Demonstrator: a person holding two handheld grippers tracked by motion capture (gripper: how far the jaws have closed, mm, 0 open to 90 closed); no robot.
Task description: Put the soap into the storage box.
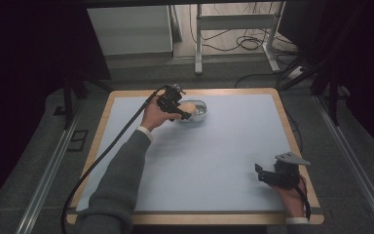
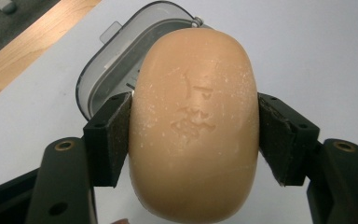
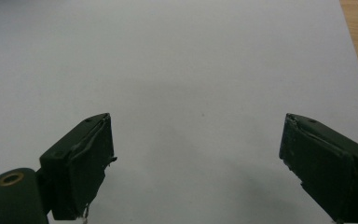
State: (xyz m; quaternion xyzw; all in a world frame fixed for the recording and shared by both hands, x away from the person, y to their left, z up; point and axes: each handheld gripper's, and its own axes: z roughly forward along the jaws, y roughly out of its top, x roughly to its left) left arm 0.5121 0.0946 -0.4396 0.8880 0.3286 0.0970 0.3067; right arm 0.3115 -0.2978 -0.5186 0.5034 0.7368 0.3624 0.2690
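Note:
A tan oval bar of soap (image 2: 193, 126) with a stamped mark is clamped between the two black pads of my left gripper (image 2: 195, 135). Just beyond it lies a clear grey soap dish (image 2: 116, 60) on the pale mat. In the high view the left gripper (image 1: 184, 108) holds the soap (image 1: 188, 107) over the near side of the dish (image 1: 200, 113) at the far middle of the table. My right gripper (image 1: 262, 173) rests near the front right corner, and in its own view the jaws stand wide apart (image 3: 198, 163) over bare mat.
A pale blue mat (image 1: 214, 151) covers the wooden table (image 1: 299, 146). A black cable (image 1: 102, 156) trails from the left gripper down the left side. Beyond the far edge stand a white frame (image 1: 233, 29) and loose cables on the floor.

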